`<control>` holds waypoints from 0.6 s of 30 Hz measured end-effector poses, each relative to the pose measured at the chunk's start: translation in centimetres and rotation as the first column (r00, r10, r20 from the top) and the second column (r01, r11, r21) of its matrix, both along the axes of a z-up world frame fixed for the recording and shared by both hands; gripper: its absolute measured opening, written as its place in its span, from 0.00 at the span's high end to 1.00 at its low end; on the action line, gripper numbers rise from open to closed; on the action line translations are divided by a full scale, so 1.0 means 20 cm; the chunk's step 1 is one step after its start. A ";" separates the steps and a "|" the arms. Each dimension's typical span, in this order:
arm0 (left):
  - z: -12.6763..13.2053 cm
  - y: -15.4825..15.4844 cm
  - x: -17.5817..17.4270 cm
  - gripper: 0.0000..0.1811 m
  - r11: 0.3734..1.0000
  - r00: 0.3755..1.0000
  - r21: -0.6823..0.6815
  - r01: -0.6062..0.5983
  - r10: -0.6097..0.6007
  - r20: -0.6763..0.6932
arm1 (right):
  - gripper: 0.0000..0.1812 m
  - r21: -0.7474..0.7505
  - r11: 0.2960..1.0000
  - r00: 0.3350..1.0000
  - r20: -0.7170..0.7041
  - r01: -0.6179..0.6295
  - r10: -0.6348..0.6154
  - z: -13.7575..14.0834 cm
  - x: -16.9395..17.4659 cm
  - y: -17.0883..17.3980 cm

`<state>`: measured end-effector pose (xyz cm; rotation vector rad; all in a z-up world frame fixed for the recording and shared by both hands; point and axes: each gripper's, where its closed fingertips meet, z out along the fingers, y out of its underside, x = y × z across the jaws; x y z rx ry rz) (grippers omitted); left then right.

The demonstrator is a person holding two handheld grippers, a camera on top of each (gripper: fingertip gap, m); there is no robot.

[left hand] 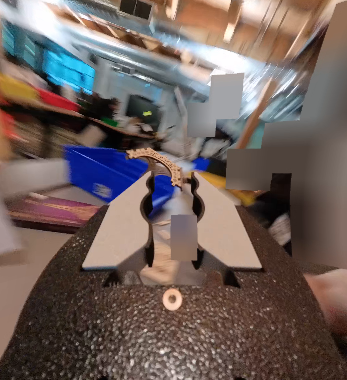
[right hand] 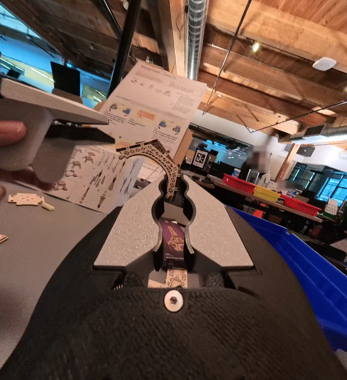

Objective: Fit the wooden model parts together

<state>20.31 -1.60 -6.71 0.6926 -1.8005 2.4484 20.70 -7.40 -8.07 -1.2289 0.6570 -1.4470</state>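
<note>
Holding the wooden arch (right hand: 148, 153) by one leg, the right gripper (right hand: 174, 179) has its fingers closed on the wood. The piece stands raised above the grey table (right hand: 34, 257), its free end pointing toward the left gripper (right hand: 112, 132). In the left wrist view, the left gripper's (left hand: 171, 174) jaws stand apart. The arch (left hand: 158, 160) sits near their tips, close to one finger but apparently gripped by neither. That view is heavily blurred, so contact cannot be confirmed.

Judgement: the step in hand appears to be taking or steadying the arch's free end before mating.

Recommendations:
- Slow the left gripper; the lattice looks thin and likely to snap under side load.
- Close on the solid top bar, not the open fretwork.
- Keep the right grip firm but still, so the leg does not twist.
- Choose the mating part from the flat wooden pieces (right hand: 25, 199) on the table, checking against the instruction sheet (right hand: 98, 174).
</note>
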 end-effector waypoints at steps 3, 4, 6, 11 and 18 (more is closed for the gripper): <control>0.00 0.02 0.02 0.75 0.871 0.828 0.280 -0.404 0.218 0.516 | 0.95 -0.020 0.998 0.998 -0.018 0.060 -0.060 -0.02 0.02 -0.03; 0.01 0.02 0.01 0.75 0.820 0.742 0.286 -0.496 0.228 0.631 | 0.95 -0.019 0.997 0.997 -0.025 0.069 -0.070 -0.02 0.02 -0.03; 0.00 0.00 -0.01 0.75 0.752 0.630 0.296 -0.590 0.199 0.750 | 0.95 -0.001 0.998 0.997 -0.048 0.064 -0.064 -0.03 0.02 -0.01; -0.09 -0.05 -0.02 0.78 0.673 0.501 0.287 -0.681 0.143 0.854 | 0.95 0.060 0.998 0.999 -0.042 0.001 0.002 -0.02 -0.01 0.06; -0.01 -0.04 -0.05 0.89 0.708 0.526 0.229 -0.668 0.232 0.818 | 0.95 0.105 0.992 0.998 0.001 -0.063 0.063 0.01 -0.06 0.12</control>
